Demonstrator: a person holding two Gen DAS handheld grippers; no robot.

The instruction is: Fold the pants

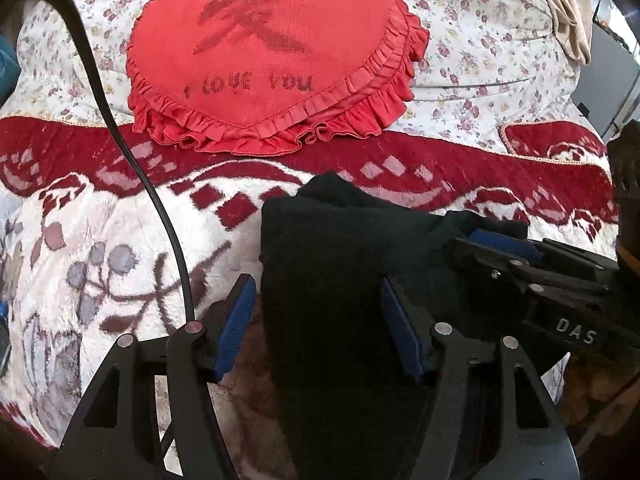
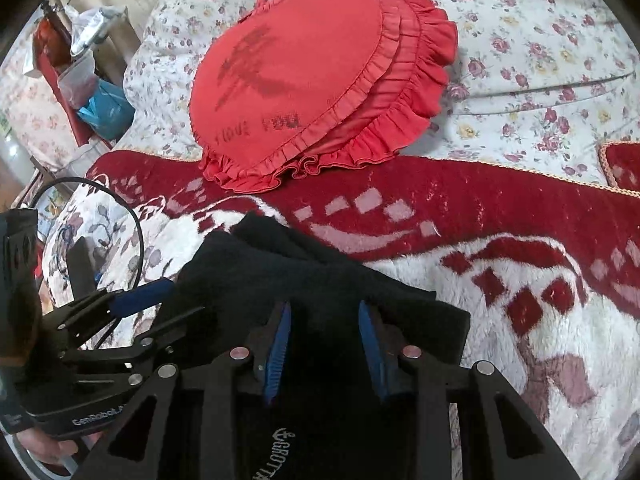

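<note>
The black pants [image 1: 340,248] lie bunched in a folded heap on the red and white blanket [image 1: 120,216]; they also show in the right wrist view [image 2: 304,272], with a white logo near the bottom. My left gripper [image 1: 318,320] is open, its blue pads astride the heap's left part. My right gripper [image 2: 324,332] is open over the pants, with black cloth between and under its pads. In the left wrist view the right gripper [image 1: 504,248] reaches in from the right at the heap's far edge. In the right wrist view the left gripper [image 2: 144,292] sits at the heap's left.
A red heart-shaped frilled cushion [image 1: 272,60] lies behind the pants on a floral quilt [image 1: 480,40]. A black cable [image 1: 120,140] runs across the blanket at left. Bags and clutter [image 2: 88,80] stand beside the bed at far left. Blanket [image 2: 520,280] stretches to the right.
</note>
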